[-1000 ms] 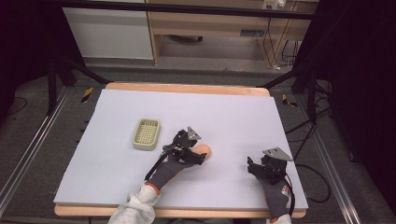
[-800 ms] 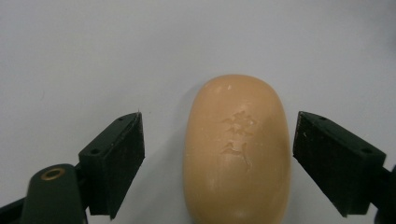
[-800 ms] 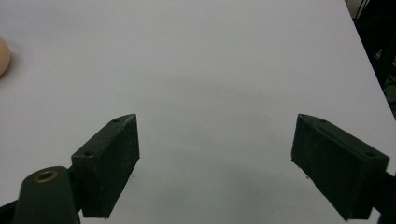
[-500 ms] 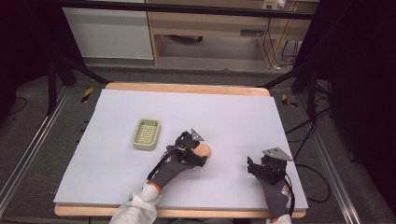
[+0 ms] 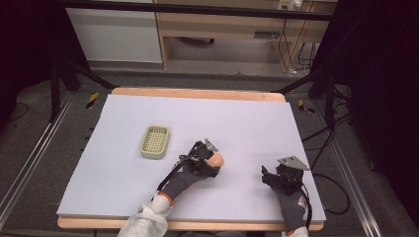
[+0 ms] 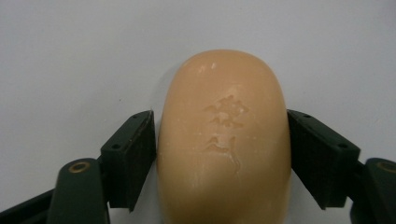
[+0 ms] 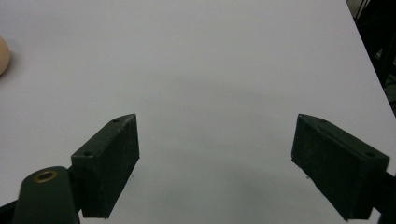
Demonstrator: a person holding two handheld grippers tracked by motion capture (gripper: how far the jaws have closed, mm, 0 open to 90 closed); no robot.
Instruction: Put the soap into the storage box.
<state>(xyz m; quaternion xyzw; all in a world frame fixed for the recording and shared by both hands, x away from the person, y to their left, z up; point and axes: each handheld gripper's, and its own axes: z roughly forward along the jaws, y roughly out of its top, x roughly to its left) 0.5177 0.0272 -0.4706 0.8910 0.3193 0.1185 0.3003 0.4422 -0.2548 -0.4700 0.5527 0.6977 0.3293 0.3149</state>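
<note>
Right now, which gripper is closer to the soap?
Left. The left gripper has its jaws on both sides of the soap. The right gripper sits open, well off to the soap's right on the table.

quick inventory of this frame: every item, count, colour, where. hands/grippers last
soap bar: 1, peach, on the mat near the middle front, between the left gripper's jaws
soap dish: 1, pale green, slotted, on the mat left of the soap
mat: 1, light lilac-grey, covering the table
table: 1, wood edge showing round the mat
left gripper: 1, black, jaws against the soap's two sides
right gripper: 1, black, jaws wide open over bare mat at front right
</note>
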